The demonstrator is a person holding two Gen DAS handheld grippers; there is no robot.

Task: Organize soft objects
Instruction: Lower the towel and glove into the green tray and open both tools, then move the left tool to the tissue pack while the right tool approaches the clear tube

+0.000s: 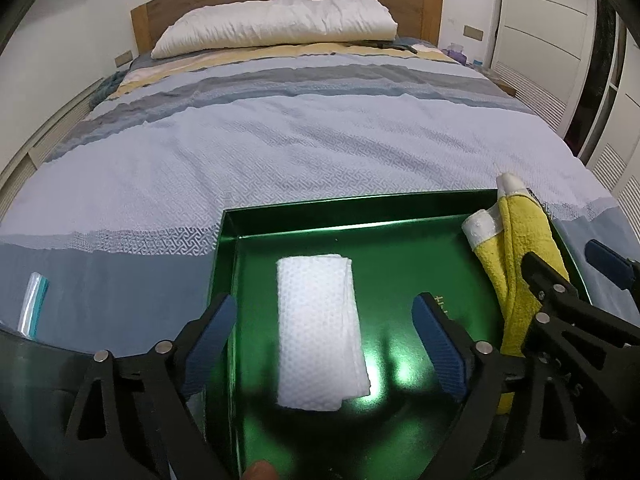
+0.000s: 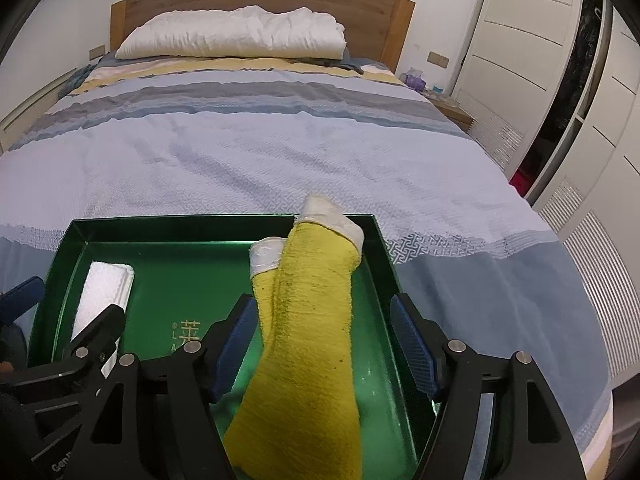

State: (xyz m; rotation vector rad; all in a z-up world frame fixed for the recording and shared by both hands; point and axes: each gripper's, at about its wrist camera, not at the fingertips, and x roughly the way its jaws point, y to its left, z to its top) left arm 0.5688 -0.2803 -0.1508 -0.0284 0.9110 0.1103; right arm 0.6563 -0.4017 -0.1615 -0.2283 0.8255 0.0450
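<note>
A green tray (image 1: 304,216) lies on the bed. A folded white cloth (image 1: 320,332) lies flat in its left part. My left gripper (image 1: 324,340) hovers above it, open, fingers either side of it. A yellow cloth with white trim (image 2: 316,320) lies along the tray's right part, its far end resting on the tray (image 2: 180,224) rim. My right gripper (image 2: 324,344) is open around the yellow cloth, its left pad (image 2: 236,340) close against it. The white cloth (image 2: 104,296) also shows in the right wrist view, and the yellow cloth (image 1: 512,248) in the left wrist view.
The tray sits on a blue and grey striped bedspread (image 1: 300,140). A white pillow (image 1: 276,24) lies by the wooden headboard. A clear plastic bag (image 1: 34,304) lies left of the tray. White wardrobe doors (image 2: 560,80) stand to the right.
</note>
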